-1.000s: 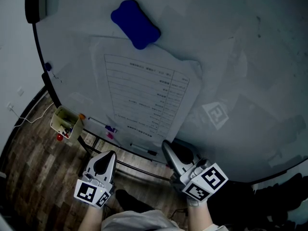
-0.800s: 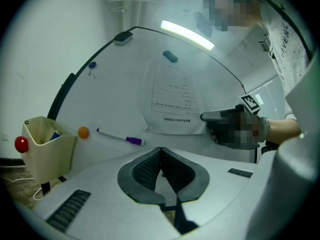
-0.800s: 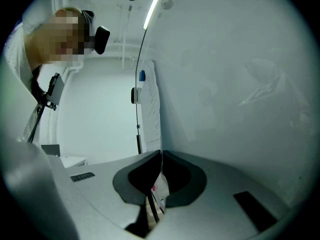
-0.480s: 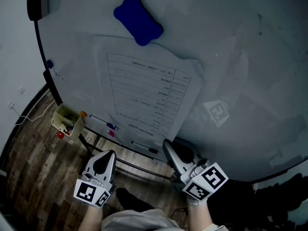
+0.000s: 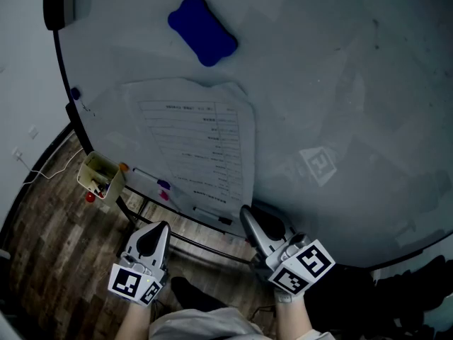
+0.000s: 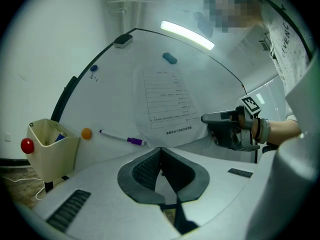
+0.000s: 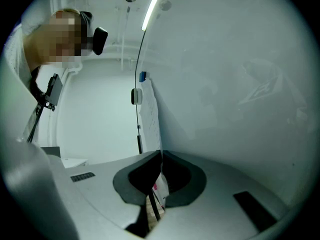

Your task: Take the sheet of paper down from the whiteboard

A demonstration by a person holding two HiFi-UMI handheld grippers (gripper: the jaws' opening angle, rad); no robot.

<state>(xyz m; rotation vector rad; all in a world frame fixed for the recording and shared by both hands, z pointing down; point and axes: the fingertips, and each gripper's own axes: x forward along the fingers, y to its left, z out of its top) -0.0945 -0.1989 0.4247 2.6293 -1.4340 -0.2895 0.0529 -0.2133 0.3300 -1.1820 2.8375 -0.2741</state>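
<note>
Pinching the bottom right corner of the sheet of paper (image 5: 198,144) with the right gripper (image 5: 245,212), fingers pressed together on it. Paper up against the whiteboard (image 5: 340,83), just under the blue eraser (image 5: 202,30) and above the purple pen (image 6: 121,137). Holding the left gripper (image 5: 161,226) low, off the board, fingers pressed together on nothing.

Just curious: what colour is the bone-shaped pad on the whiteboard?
The bone-shaped pad is dark blue, clearest in the head view.

Print on the sheet of paper (image 5: 198,140) is unreadably small, and the whiteboard (image 5: 340,83) is cut off above.
</note>
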